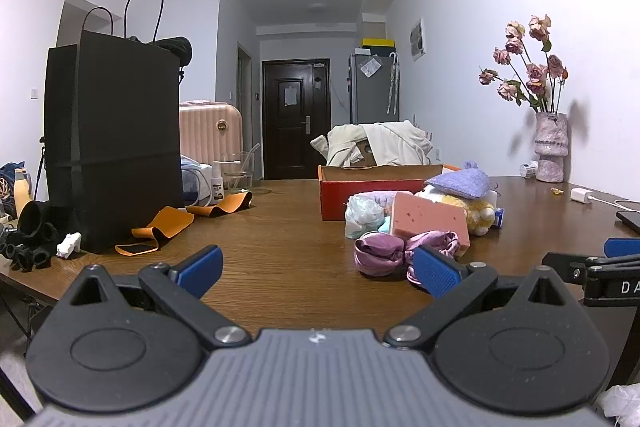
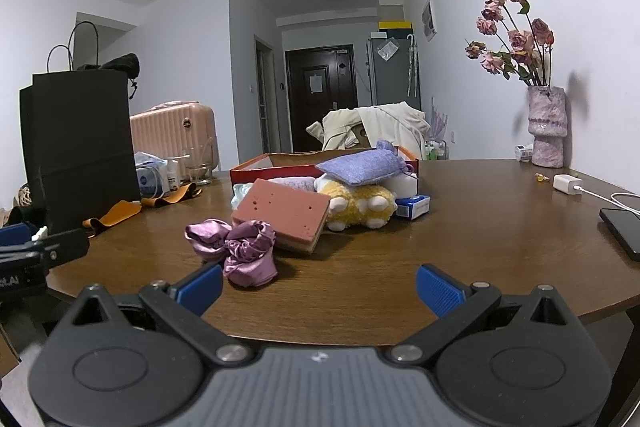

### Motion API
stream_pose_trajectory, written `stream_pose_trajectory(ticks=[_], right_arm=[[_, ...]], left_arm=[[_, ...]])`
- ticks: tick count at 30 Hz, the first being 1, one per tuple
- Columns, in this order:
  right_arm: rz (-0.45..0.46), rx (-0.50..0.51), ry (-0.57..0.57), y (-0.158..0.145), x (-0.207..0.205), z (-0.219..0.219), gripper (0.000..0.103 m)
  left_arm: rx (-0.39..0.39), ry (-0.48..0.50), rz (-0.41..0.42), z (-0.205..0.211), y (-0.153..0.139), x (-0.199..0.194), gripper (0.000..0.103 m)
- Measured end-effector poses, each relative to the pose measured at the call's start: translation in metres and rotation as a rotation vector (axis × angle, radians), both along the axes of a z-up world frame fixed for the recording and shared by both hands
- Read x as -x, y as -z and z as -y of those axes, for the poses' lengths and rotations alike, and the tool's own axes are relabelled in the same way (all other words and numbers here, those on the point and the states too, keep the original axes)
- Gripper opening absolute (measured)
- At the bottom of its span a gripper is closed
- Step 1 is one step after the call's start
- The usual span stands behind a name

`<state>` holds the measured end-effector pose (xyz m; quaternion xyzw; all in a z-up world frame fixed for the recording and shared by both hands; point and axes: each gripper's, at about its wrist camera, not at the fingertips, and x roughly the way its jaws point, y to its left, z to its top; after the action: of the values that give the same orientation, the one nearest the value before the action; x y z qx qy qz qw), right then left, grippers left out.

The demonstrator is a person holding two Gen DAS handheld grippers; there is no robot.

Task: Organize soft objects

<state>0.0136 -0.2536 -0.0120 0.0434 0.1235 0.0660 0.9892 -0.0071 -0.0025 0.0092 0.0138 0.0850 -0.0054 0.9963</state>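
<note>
Left wrist view: left gripper [image 1: 318, 273] hangs spread wide, empty, above the table [image 1: 280, 227]; purple satin cloth [image 1: 384, 253] sits at 1 o'clock, touching the pink sponge [image 1: 430, 221].

Right wrist view: right gripper [image 2: 320, 291] gapes, empty; cloth [image 2: 240, 251] at 11 o'clock. Best approach: pinch the bunched middle, then carry it to the red box [image 2: 256, 169].

— Where do the two views sit?

— Both low at the near edge of the wooden table [image 1: 288, 227], facing the far dark door [image 2: 320, 87]. The left one stands further left, close to the black bag [image 1: 116, 147].

— What do they share?

— The pile around the pink sponge [image 2: 282, 213], nearer in the right view.
</note>
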Motion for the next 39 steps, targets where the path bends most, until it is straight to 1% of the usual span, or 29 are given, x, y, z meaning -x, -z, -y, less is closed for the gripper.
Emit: stream_pose_trajectory(ticks=[39], right_arm=[[-0.014, 0.001, 0.0, -0.0001, -0.0016, -0.0007, 0.103]], left_arm=[[0.001, -0.008, -0.001, -0.0022, -0.0021, 0.0004, 0.103]])
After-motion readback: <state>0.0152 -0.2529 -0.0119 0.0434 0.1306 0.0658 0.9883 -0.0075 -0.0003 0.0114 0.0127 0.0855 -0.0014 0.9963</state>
